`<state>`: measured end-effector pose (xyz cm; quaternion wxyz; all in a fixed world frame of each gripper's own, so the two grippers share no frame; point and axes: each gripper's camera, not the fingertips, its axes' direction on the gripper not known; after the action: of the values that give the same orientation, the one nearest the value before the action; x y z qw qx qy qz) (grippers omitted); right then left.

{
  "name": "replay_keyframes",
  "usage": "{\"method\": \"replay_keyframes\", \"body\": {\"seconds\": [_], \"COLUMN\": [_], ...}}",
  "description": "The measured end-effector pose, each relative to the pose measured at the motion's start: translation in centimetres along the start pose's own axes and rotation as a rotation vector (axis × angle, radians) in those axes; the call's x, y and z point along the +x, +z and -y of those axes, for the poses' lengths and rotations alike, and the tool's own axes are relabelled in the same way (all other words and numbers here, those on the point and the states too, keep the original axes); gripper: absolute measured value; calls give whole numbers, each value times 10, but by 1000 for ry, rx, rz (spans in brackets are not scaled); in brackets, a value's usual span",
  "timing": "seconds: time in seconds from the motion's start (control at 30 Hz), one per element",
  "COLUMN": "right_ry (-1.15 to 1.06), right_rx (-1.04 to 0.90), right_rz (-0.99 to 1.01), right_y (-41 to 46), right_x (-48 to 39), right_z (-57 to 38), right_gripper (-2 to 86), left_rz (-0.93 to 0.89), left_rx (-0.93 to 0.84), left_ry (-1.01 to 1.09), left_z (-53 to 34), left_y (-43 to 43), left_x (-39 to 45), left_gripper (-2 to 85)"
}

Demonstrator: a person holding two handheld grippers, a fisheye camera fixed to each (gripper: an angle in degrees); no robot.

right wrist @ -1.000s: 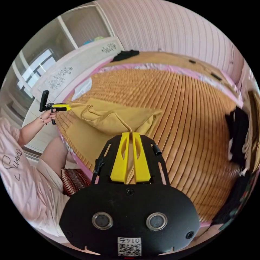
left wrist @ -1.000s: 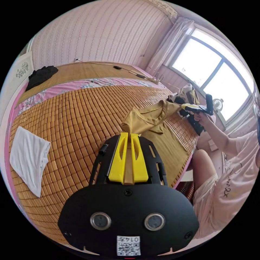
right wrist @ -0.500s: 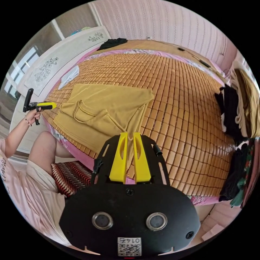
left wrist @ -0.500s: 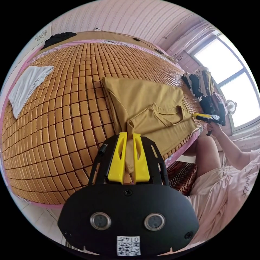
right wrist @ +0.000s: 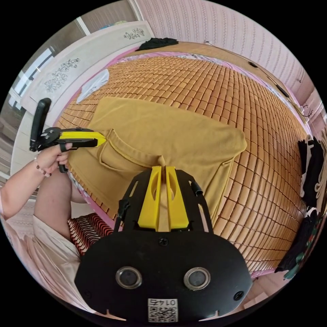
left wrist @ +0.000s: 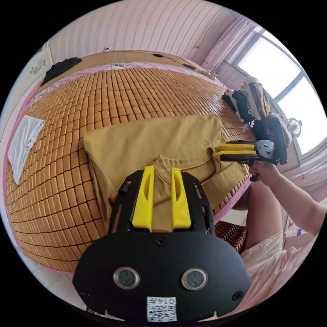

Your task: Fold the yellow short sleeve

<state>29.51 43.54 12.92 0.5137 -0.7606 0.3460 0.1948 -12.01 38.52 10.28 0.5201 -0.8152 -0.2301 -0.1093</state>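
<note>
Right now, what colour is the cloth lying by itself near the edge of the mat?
White. The white cloth shows best in the left gripper view.

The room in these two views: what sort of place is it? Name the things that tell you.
Most likely a bedroom in a home. A wide bed with a bamboo mat and a pale headboard, a curtained window, and a heap of clothes at the bed's edge point to it.

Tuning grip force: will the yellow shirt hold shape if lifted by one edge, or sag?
The yellow shirt probably sags: it lies limp on the bamboo mat, bunching at the right gripper. It looks thin and light. The ridged mat may drag it if pushed.
</note>
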Motion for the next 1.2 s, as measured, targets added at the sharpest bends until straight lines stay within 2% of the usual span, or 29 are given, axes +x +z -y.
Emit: {"method": "replay_keyframes", "body": {"seconds": [0.03,0.17,0.27,0.43,0.53,0.7,0.83,0.97,1.2], "right_ry": [-10,-103,-209,-271,-264,-274,-306,-358,-372], "right_rx": [36,122,99,-45,-32,-4,-192,-194,-11], "right_rz": [38,154,205,123,102,86,12,-22,11], "right_y": [-7,-34,-43,-33,-33,-20,27,23,-6], "right_x": [0,-10,-26,-44,-52,-77,-95,-104,-97], "right_z": [-6,-33,-56,-77,-73,-52,-42,-36,37], "right_gripper": [11,9,19,35,50,48,38,49,2], "left_rz": [-7,-25,-79,-159,-120,-85,-77,-7,-45], "left_rx": [50,54,119,83,36,80,102,1,139], "left_ry": [15,21,55,66,50,89,121,140,149], "left_z": [-6,-23,-52,-121,-144,-139,-119,-119,-141], "left_y": [-2,-12,-35,-43,-39,-40,-16,25,5], "left_x": [1,2,10,32,41,70,99,119,150], "left_gripper": [-3,-9,-10,-10,-9,-8,-7,-8,-9]}}
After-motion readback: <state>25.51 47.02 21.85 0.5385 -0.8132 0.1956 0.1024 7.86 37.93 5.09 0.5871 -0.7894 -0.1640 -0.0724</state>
